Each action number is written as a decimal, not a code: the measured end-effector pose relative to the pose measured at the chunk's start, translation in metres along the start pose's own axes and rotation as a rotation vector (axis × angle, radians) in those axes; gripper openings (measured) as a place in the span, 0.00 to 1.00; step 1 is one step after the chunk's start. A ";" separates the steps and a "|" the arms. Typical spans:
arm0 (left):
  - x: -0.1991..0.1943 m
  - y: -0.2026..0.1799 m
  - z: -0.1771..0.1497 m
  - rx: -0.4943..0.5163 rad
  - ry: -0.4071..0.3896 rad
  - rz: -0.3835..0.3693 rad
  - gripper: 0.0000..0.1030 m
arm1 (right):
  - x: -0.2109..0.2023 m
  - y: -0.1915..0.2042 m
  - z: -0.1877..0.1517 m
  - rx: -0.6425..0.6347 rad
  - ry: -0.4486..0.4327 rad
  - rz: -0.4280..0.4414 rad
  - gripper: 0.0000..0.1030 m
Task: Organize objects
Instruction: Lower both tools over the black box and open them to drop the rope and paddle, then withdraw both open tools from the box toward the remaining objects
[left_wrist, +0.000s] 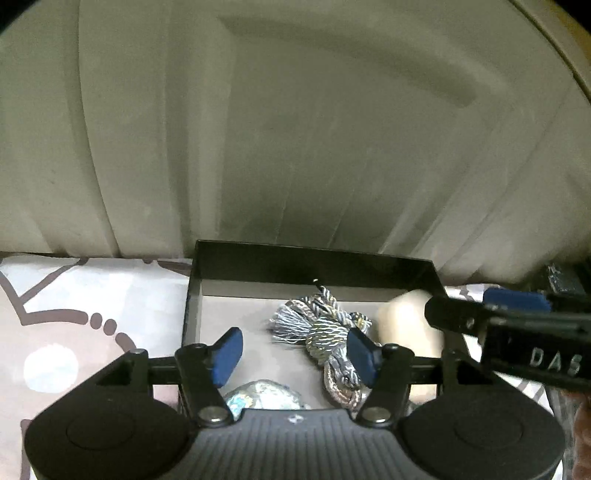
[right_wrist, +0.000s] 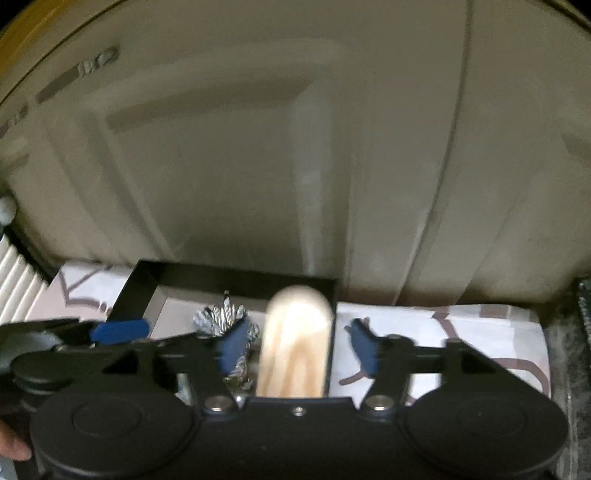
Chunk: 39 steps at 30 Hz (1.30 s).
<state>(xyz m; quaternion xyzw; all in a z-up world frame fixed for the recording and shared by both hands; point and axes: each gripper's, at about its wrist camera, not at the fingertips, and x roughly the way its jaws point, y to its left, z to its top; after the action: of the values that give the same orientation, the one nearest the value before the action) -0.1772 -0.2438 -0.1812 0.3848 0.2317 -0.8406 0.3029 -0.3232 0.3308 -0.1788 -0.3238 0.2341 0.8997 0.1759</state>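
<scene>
We see a pale beige panelled surface (left_wrist: 295, 129) filling the background in both views, maybe a cabinet door, with a recessed rectangle; we can't tell exactly what it is. Below it lies a white cloth (left_wrist: 74, 314) printed with brown lines and dots, also seen in the right wrist view (right_wrist: 461, 332). At far left of the right wrist view we note a white ribbed object (right_wrist: 18, 280), too cropped to identify.

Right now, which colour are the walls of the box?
The box walls are black, clearest in the left wrist view.
</scene>
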 end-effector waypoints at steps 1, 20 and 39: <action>-0.002 -0.001 0.001 0.007 0.001 0.001 0.61 | -0.001 0.000 0.000 -0.001 0.002 0.001 0.65; -0.055 -0.020 0.001 0.064 0.016 0.018 0.60 | -0.052 -0.006 -0.013 0.021 -0.017 -0.022 0.61; -0.149 -0.034 -0.020 0.079 0.005 0.044 0.62 | -0.141 0.010 -0.039 0.036 -0.080 -0.055 0.65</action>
<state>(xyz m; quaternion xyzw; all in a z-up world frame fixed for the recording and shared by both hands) -0.1132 -0.1576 -0.0705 0.4033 0.1906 -0.8414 0.3052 -0.2055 0.2788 -0.1085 -0.2905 0.2339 0.9025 0.2155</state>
